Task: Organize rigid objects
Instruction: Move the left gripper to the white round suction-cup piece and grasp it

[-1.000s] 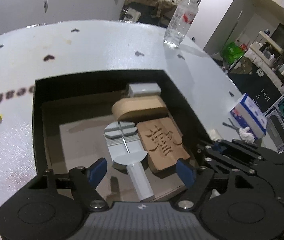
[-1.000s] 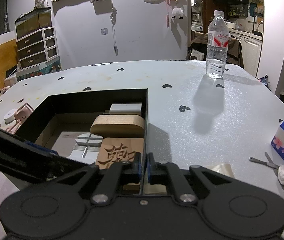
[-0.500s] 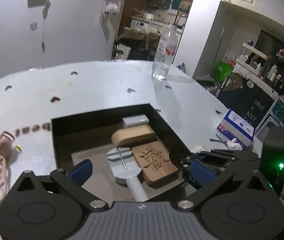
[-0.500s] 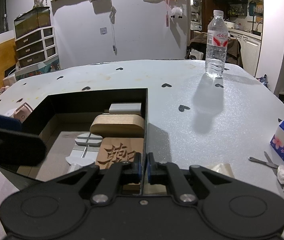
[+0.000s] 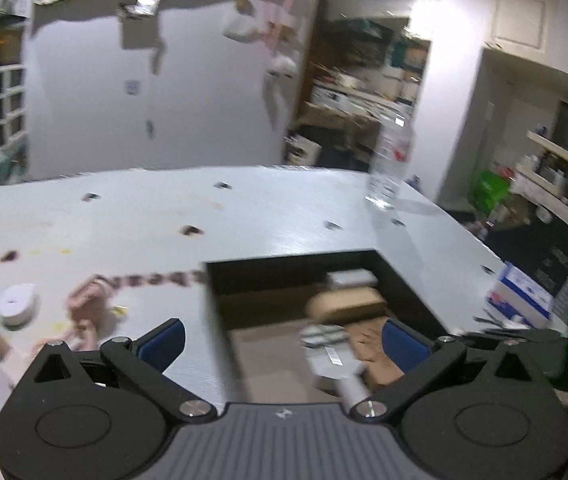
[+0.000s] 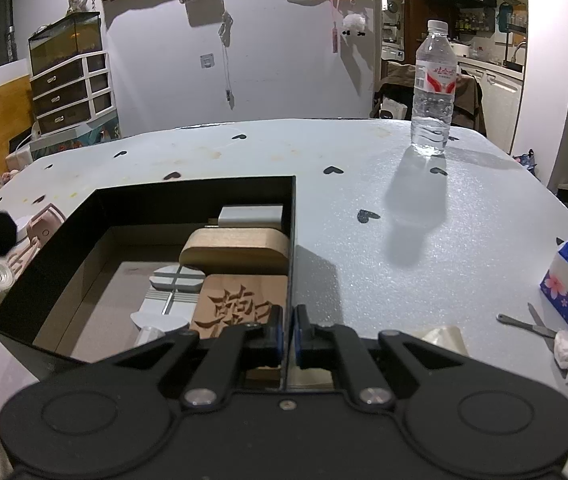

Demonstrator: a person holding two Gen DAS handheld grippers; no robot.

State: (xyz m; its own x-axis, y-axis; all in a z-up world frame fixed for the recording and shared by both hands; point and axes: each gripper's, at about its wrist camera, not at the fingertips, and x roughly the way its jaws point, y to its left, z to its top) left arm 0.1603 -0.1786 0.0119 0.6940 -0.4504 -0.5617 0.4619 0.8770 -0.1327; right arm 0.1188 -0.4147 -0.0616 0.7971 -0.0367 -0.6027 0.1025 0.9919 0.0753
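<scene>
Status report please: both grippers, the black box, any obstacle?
Left gripper open, empty, jaws just opened. Right gripper shut on black box wall. Carved wooden block inside box. No obstacle seen.

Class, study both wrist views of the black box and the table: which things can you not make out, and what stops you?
- Carved wooden block: near end hidden behind the right tongs.
- Pink items left of the box: motion-blurred in the left view, cut off by the box wall in the right.
- Bottle label: too small to read.
</scene>
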